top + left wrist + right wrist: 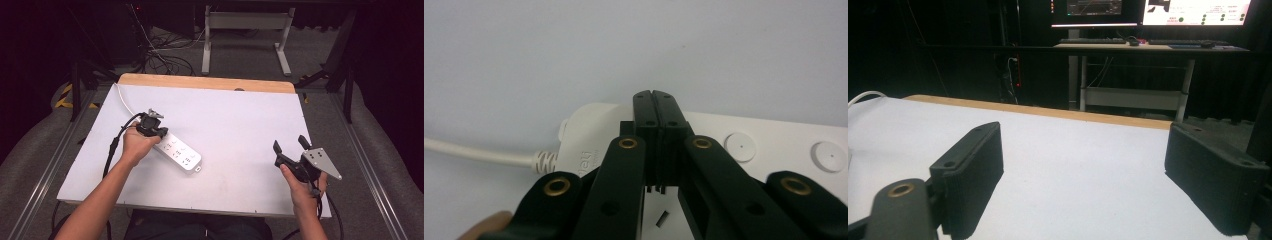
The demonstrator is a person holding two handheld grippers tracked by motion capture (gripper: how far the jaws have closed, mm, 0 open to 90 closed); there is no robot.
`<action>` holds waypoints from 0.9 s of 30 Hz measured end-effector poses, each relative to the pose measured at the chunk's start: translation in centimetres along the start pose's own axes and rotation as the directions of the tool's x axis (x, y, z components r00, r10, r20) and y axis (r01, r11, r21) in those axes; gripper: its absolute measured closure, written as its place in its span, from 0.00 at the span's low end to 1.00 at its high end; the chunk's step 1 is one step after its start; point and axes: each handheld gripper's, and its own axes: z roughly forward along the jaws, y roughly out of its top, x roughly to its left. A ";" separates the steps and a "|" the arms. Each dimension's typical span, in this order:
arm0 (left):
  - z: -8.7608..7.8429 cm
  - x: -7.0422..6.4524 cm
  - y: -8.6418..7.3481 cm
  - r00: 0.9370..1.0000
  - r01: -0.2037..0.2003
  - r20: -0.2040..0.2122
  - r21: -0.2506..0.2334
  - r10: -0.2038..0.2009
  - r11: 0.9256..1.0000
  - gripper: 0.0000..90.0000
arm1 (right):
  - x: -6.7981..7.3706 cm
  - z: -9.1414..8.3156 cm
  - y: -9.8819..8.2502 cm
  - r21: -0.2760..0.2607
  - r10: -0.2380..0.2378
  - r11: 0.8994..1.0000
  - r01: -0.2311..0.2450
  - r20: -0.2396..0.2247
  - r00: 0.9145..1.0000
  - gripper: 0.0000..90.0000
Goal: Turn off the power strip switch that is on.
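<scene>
Left gripper (655, 97), jaws closed on nothing, is pressing the power strip (181, 152) mid-frame; keep it vertical. Right gripper (291, 145) is idling wide open, lower right

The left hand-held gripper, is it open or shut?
Shut. The left hand-held gripper has its two black jaws pressed together with no gap, above the white power strip.

Right tool (1083, 185) jaws wide apart, above white table (1073, 165)
</scene>
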 end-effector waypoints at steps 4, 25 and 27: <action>0.0 -0.5 -0.1 1.000 -0.013 -0.026 0.001 0.013 1.000 1.00 | 0.0 -0.1 0.0 0.000 -0.001 1.000 0.001 0.004 1.000 0.18; 0.3 -0.9 -0.2 0.999 0.049 -0.016 -0.015 -0.050 0.999 1.00 | 0.1 -0.4 0.2 -0.007 -0.002 1.000 0.002 0.012 1.000 0.18; 0.3 -0.9 -0.2 0.999 0.043 -0.016 -0.012 -0.044 0.999 1.00 | 0.0 -0.4 0.2 -0.008 0.000 1.000 0.000 0.009 1.000 0.18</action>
